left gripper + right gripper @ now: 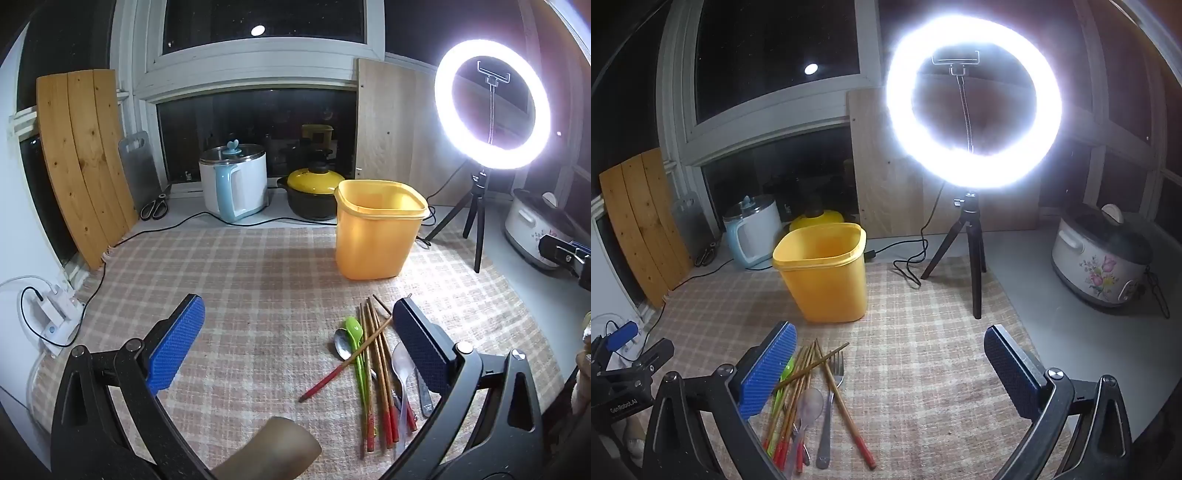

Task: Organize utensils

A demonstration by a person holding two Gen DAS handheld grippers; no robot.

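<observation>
Left tongs [297,341]: gaped wide, held nothing; utensil pile [373,373] lay just inside its right finger.
Right tongs [890,363]: gaped wide, empty; pile [809,402] beside its left finger.
Yellow tub [378,229]: upright on the counter's checked cloth [240,295], beyond the pile.

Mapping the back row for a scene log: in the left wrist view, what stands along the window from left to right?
Wooden board → scissors → white kettle → yellow-lidded pot → ring light → rice cooker.

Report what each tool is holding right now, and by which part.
Nothing is held. The left tool and right tool are both open and empty; the utensil pile lies untouched on the checked cloth.
</observation>
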